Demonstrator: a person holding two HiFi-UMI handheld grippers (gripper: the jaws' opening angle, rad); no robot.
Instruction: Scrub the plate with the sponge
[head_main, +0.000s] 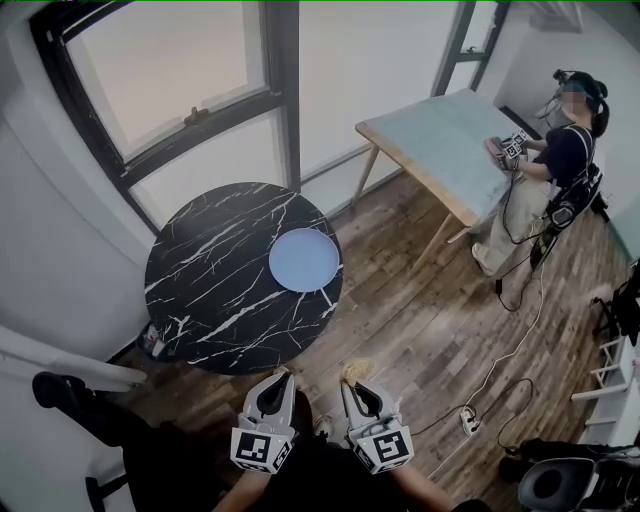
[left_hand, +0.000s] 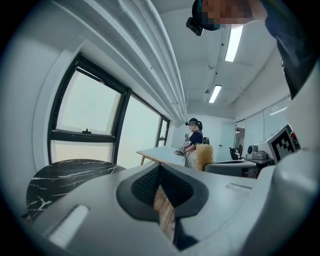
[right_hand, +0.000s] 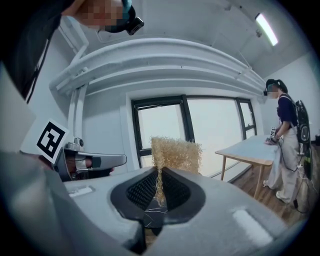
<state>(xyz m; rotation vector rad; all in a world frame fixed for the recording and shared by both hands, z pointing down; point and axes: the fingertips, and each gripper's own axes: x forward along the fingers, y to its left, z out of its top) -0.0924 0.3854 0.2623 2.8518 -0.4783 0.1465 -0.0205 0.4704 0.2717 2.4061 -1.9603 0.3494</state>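
Right gripper view: the right gripper (right_hand: 159, 172) pinches the sponge (right_hand: 176, 154) by a thin edge, so scrubbing may tug it free. The left gripper (left_hand: 160, 170) is closed and empty, so the unheld plate (head_main: 304, 259), at the right rim of the far table (head_main: 200, 290), could skid off.

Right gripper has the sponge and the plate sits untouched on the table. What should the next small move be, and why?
Probably carry the right gripper, shut on the sponge, forward and down toward the plate. It hangs short of the round table, so the sponge is not yet near the plate.
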